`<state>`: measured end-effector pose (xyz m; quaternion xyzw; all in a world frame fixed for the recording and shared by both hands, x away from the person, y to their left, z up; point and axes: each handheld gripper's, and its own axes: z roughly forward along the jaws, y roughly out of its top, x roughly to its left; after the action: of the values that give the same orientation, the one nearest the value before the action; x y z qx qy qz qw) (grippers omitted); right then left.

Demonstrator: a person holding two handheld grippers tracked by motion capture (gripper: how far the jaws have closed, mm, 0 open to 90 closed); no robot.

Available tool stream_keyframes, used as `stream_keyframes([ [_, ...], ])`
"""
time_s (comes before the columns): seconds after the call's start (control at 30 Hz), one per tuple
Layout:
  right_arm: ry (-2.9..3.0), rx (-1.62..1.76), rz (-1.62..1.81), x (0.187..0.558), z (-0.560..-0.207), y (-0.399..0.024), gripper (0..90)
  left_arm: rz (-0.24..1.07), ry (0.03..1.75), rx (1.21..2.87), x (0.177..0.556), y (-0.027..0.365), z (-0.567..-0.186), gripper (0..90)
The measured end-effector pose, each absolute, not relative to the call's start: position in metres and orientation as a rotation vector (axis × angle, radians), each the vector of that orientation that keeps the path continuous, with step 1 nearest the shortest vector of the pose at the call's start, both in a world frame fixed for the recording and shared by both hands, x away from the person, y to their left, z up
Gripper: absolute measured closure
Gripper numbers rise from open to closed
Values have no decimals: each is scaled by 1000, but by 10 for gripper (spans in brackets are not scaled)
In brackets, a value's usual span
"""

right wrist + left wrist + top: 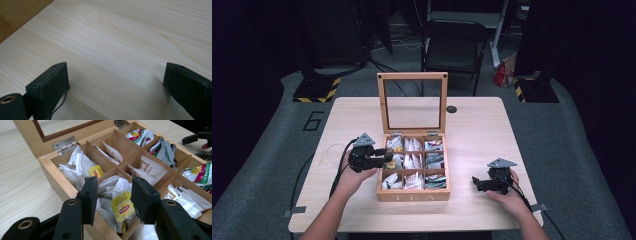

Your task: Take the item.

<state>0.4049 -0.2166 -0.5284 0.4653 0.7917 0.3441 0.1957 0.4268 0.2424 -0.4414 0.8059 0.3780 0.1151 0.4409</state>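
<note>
A: Where do things stand with the tea bag?

B: The light wooden tea box with nine compartments sits mid-table, its glass-paned lid already swung upright, so opening is done. The left gripper hangs at the box's left edge, over the middle compartment of the left column.

A: Has it got hold of anything?

B: Not that I can see. In the left gripper view its jaws stand half spread on either side of a white paper tea bag with a yellow label, which lies in that compartment on a heap of similar bags. The pads look just clear of it, so I judge the pinch is yet to come.

A: And the other hand?

B: The right gripper rests on the pale wooden table, well right of the box, jaws spread wide with nothing between them.

A: So what's left?

B: Closing on the bag, lifting it out, and setting it wherever it belongs.
</note>
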Motion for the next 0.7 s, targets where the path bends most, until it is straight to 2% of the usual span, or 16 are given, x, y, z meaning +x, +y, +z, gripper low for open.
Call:
stream_keyframes([
  [0.4,2218,1304,965,405,-528,-217,58,265,940,2016,432,232,-450,578],
  [0.7,2218,1303,964,405,-528,-217,58,237,917,2025,432,229,-455,646],
])
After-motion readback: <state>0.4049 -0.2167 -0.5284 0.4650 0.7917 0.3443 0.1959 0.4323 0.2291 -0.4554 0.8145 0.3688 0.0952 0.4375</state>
